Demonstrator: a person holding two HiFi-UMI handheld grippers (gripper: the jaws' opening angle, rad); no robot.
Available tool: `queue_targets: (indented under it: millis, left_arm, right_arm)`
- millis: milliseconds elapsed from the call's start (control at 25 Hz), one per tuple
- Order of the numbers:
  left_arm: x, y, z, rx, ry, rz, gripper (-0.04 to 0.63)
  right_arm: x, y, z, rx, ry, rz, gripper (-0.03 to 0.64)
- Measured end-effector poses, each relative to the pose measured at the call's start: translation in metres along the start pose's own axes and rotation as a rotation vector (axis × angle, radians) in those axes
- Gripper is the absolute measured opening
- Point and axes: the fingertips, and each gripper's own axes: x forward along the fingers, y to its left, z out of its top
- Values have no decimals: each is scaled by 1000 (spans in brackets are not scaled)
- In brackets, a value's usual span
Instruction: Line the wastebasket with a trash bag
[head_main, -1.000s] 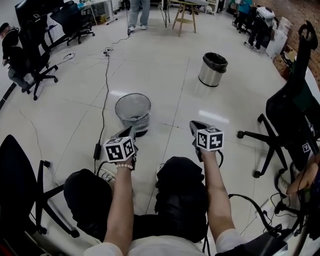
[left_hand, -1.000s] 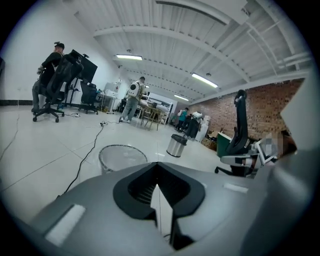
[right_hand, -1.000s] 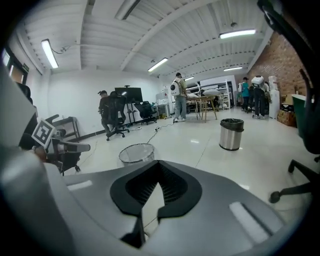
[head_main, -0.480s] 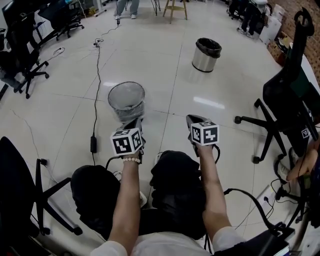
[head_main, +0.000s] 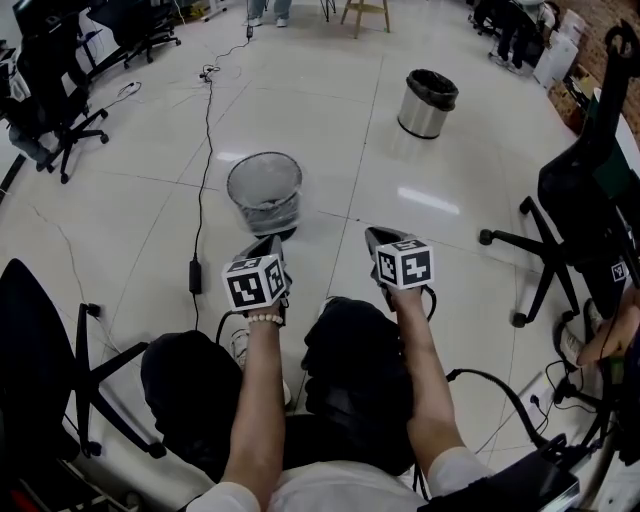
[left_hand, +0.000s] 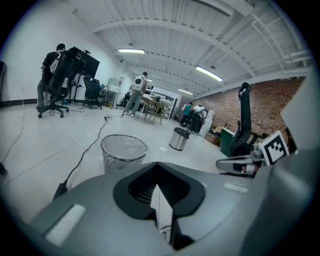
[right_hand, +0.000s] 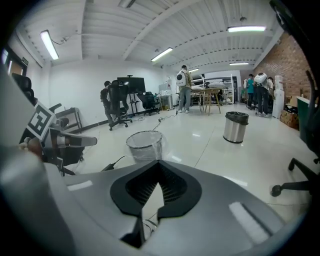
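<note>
The left gripper (head_main: 270, 246) and the right gripper (head_main: 377, 240) have their fingers together, holding nothing. The wastebasket (head_main: 267, 212) stands on the floor (head_main: 150, 215) ahead of the fingers, well apart; better open them before reaching its rim.

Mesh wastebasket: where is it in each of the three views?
Head view: mesh wastebasket upper centre-left.
Left gripper view: mesh wastebasket left of centre, above the jaws.
Right gripper view: mesh wastebasket just left of centre, above the jaws.
Shared landmark: steel bin, to its right everywhere.
</note>
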Motion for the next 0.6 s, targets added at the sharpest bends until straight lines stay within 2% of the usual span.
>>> queue_targets:
  millis: [240, 600]
  left_arm:
    - [-16, 18, 0, -9, -18, 27, 12]
    - [-21, 17, -12, -11, -14, 3, 12]
  right_arm:
    - [4, 14, -2, 23, -9, 18, 0]
    - [-6, 20, -5, 33, -27, 6, 0]
